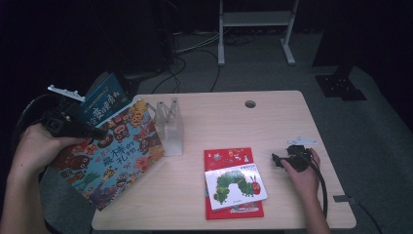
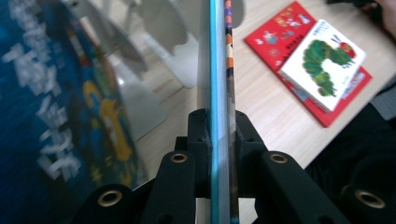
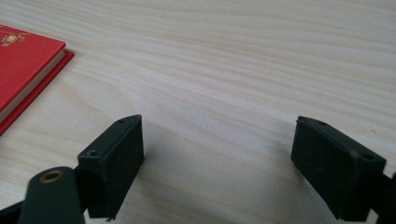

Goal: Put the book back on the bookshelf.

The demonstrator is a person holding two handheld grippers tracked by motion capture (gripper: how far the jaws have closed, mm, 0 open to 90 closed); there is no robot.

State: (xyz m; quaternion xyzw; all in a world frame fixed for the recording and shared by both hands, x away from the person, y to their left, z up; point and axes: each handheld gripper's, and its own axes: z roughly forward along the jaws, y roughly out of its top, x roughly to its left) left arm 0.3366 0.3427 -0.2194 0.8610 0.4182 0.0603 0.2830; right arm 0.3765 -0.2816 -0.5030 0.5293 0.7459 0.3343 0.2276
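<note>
My left gripper (image 1: 95,132) (image 2: 219,126) is shut on the edge of a large colourful picture book (image 1: 117,156) (image 2: 228,56), which it holds tilted over the table's left edge. A blue book (image 1: 103,100) (image 2: 56,102) leans right behind it; I cannot tell whether the jaws grip it too. A clear book rack (image 1: 170,127) (image 2: 173,51) stands just to the right. My right gripper (image 1: 276,160) (image 3: 217,154) rests low on the table, open, with bare wood between its jaws. To its left a white caterpillar book (image 1: 235,185) (image 2: 322,60) lies on a red book (image 1: 229,158) (image 3: 23,60).
The wooden table (image 1: 272,122) has a round cable hole (image 1: 250,104) near its far edge. Beyond the table are a white frame's legs (image 1: 255,29) and cables on the dark floor. A person's forearms come in from the bottom left and right.
</note>
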